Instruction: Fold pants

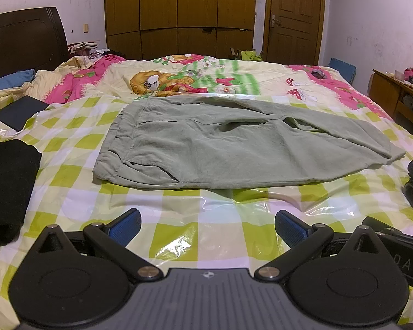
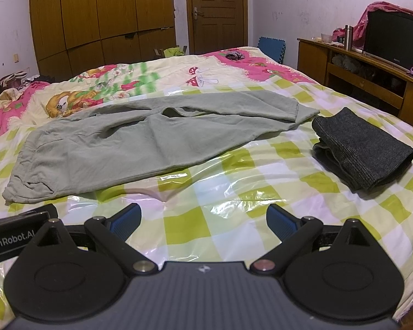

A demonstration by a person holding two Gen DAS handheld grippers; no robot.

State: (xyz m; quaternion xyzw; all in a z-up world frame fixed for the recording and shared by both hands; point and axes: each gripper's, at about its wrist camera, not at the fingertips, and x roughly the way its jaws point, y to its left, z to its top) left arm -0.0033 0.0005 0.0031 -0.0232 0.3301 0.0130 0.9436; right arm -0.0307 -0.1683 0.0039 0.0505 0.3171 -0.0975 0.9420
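Pale green pants (image 1: 234,148) are seen spread on a checked plastic sheet (image 1: 179,233) over a bed, waistband to the left, legs running right and already laid one over the other lengthwise. Both tools are held back at the near edge, w/ nothing gripped: the left gripper (image 1: 208,227) is splayed wide above bare sheet, and the right gripper (image 2: 203,221) likewise, jaws apart, pads (image 2: 125,224) clear of cloth. The pants are well apart from both.

The spread-flat layout is judged deliberate: a smoothed garment gives clean edges to pinch, and the open jaws suggest a grab at waistband and cuffs is being readied, approx. one tool per end. The slick sheet may let fabric slide.

A folded dark grey garment (image 2: 363,148) is shown in full by the right view, just beside the leg ends; only its edge is caught at the left view's right border. A black folded item (image 1: 8,192) and a dark flat object (image 1: 19,111), left of the waistband, are shown only by the left view. A wooden cabinet w/ a TV (image 2: 393,41) is seen properly from the right view alone.
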